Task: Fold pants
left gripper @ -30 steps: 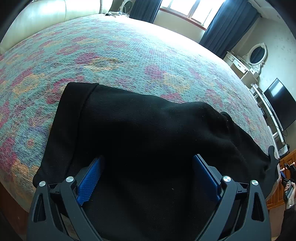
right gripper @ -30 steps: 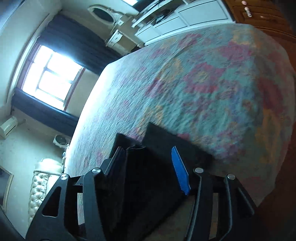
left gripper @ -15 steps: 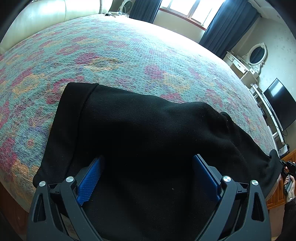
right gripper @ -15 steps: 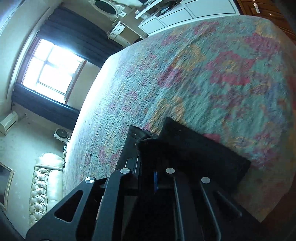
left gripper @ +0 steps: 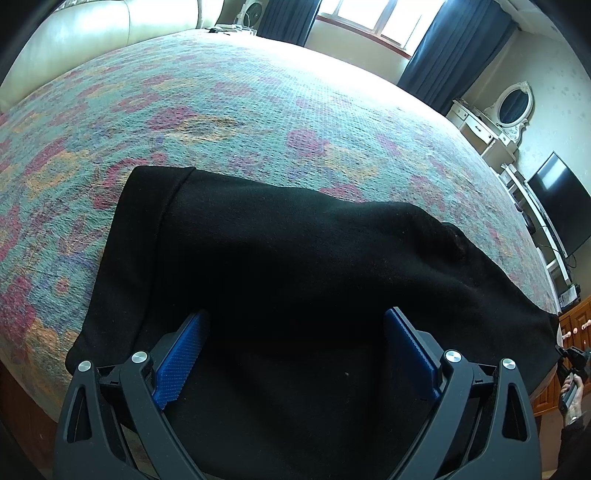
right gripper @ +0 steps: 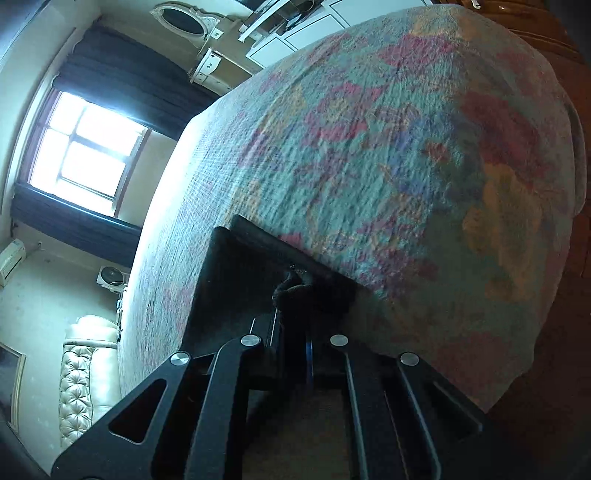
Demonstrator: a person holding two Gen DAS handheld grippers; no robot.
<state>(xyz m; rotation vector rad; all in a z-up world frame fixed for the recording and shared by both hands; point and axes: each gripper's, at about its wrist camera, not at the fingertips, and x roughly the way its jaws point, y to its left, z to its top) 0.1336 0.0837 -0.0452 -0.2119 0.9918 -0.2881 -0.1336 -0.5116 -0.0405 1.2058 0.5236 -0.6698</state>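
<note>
Black pants [left gripper: 295, 258] lie lengthwise across the floral bedspread [left gripper: 258, 110], near the bed's front edge. My left gripper [left gripper: 295, 350] hovers open over their near side, blue pads [left gripper: 181, 354] wide apart, dark cloth showing between them. In the right wrist view the pants [right gripper: 236, 280] taper to one end, where a bunched tip of cloth [right gripper: 291, 291] sticks out from my right gripper [right gripper: 295, 328], which is shut on it. That right gripper [left gripper: 570, 363] also shows at the far right of the left wrist view, with a hand [left gripper: 572, 391] behind it.
A cream tufted headboard [left gripper: 92, 33] stands at the bed's far left. A window [left gripper: 373, 18] with dark curtains, a white dressing table [left gripper: 476, 125] with an oval mirror and a TV [left gripper: 557, 206] line the far walls. Wooden cabinets [left gripper: 576, 325] stand past the bed's right edge.
My right gripper has closed on the end of the pants and sunk a little toward the bed's edge. The left gripper has not moved.
</note>
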